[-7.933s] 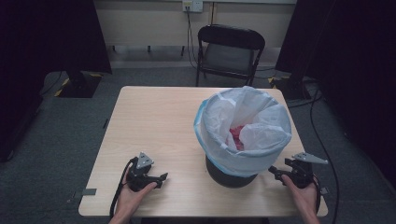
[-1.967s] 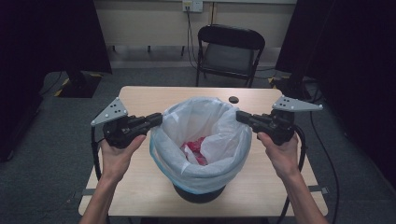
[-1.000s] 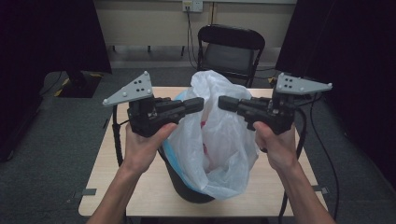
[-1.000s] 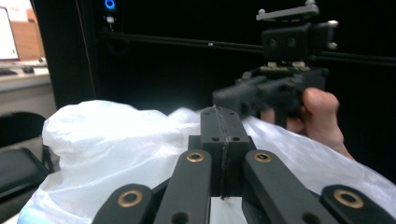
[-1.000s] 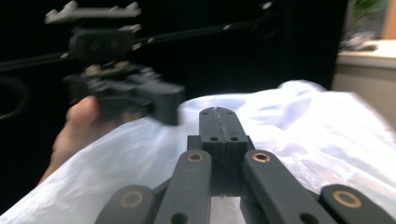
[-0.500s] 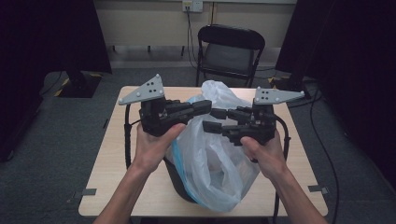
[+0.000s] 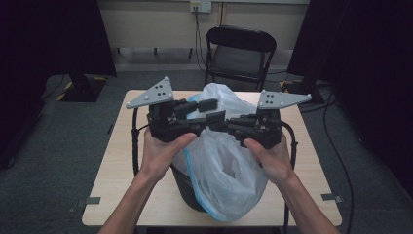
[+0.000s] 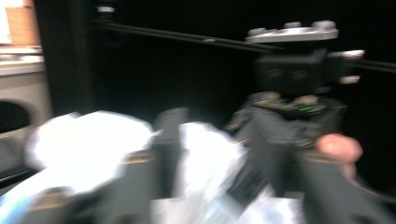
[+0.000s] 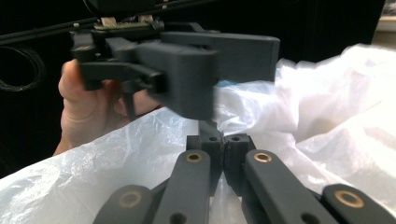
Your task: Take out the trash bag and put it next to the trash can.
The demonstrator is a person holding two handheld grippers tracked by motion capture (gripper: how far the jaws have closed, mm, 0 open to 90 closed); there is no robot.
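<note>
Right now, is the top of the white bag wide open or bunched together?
Bunched together. The white bag has its top gathered between the left hand-held gripper and right hand-held gripper, above the bin.

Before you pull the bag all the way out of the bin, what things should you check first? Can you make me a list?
1. Right gripper holding the white bag: ok, its jaws are shut together with plastic pinched between them.
2. Left gripper holding the bag: cannot tell, the left gripper view is blurred; its jaws look spread with plastic between.
3. Bag mouth gathered shut: ok, both grippers meet at the bunched top.
4. Bag free of the black bin: not ok, the bag hangs over the bin's front and its bottom is hidden.
5. Bin standing steady on the table: ok, upright.
6. Tears in the bag: cannot tell.
</note>
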